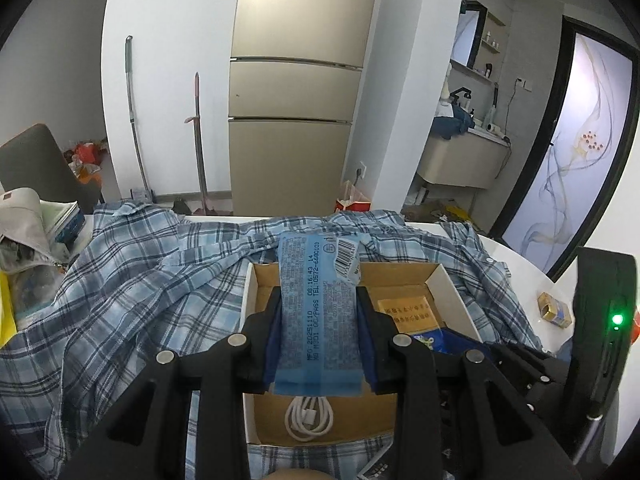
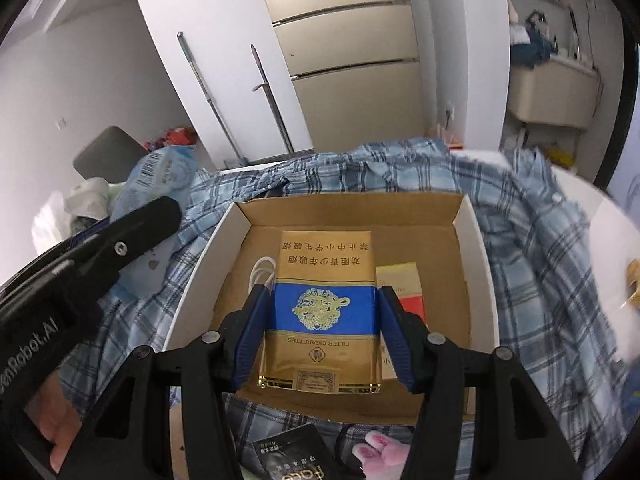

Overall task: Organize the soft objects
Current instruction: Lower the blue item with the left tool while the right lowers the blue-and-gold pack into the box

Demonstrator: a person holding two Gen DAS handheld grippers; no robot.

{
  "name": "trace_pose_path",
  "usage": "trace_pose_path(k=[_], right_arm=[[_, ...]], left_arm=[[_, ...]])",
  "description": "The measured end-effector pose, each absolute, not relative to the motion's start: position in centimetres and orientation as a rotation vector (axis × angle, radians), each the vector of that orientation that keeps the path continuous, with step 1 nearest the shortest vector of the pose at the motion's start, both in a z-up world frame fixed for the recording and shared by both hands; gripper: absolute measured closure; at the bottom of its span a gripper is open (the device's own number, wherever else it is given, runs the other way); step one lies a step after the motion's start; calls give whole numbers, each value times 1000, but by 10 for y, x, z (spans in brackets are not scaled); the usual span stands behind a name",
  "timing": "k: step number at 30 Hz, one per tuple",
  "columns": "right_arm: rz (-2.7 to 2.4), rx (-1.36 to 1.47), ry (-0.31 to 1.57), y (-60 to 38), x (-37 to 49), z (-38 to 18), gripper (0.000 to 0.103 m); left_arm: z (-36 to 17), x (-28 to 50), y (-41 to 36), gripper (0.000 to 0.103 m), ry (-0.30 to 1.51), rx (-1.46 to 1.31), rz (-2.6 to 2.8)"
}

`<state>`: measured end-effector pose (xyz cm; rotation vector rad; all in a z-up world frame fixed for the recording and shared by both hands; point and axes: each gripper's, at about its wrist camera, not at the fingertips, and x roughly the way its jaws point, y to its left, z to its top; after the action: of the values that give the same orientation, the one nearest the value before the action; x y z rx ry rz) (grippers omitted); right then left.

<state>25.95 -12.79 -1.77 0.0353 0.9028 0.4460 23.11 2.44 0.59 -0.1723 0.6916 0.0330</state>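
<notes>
Grippers both clamping — left gripper (image 1: 319,320) squeezing blue wipes packet (image 1: 318,312), right gripper (image 2: 320,328) pinching cigarette pack (image 2: 322,312). Both hovering over cardboard box (image 2: 476,248) — sitting on plaid shirt (image 1: 132,280).

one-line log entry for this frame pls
left gripper: shut on blue packet | right gripper: shut on cigarette pack | both over cardboard box
</notes>
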Motion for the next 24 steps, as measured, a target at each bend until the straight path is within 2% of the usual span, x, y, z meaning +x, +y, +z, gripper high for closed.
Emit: trace_pose_path(k=[14,20,24], right_arm=[[513,100,1045,-114,275,-58,48],[456,68,1015,-122,277,-63,47],[467,74,972,-129,276,-53,31]], left_arm=[[11,229,29,69,676,-175,45],[10,231,27,69,692,-173,37],[5,234,25,69,716,-168,39]])
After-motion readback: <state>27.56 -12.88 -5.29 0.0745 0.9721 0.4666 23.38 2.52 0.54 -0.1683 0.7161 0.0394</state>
